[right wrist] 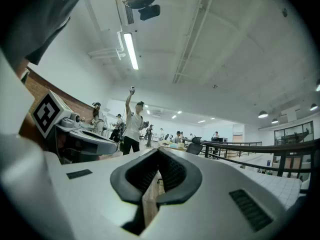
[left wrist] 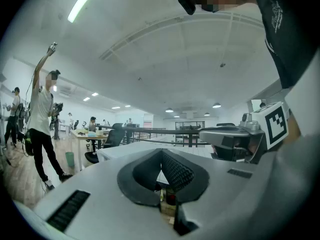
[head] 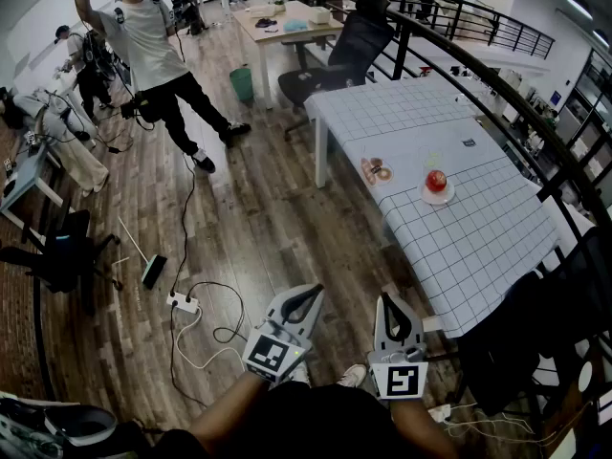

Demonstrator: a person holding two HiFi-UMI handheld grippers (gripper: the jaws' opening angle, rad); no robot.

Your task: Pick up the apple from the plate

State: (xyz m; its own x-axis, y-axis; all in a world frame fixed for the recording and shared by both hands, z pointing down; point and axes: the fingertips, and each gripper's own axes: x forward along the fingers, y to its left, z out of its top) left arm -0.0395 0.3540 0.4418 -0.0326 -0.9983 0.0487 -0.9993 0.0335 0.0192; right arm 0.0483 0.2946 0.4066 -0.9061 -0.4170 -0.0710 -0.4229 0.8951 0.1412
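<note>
A red apple point(head: 436, 180) sits on a small white plate point(head: 438, 197) on the table with the grid-patterned cloth point(head: 478, 247), ahead and to the right in the head view. My left gripper point(head: 310, 295) and right gripper point(head: 387, 301) hang side by side close to my body, above the wooden floor and well short of the table. Both are shut with nothing between the pads. In the left gripper view the left gripper's point(left wrist: 161, 152) tips meet, and so do the right gripper's point(right wrist: 159, 152) in the right gripper view. The apple cannot be made out in either gripper view.
A second plate with food point(head: 377, 170) lies left of the apple, a small dark thing point(head: 468, 142) farther back. A black railing point(head: 497, 113) runs behind the table, an office chair point(head: 349, 51) stands at its far end. A person point(head: 158, 55) stands at the far left. Cables and a power strip point(head: 182, 302) lie on the floor.
</note>
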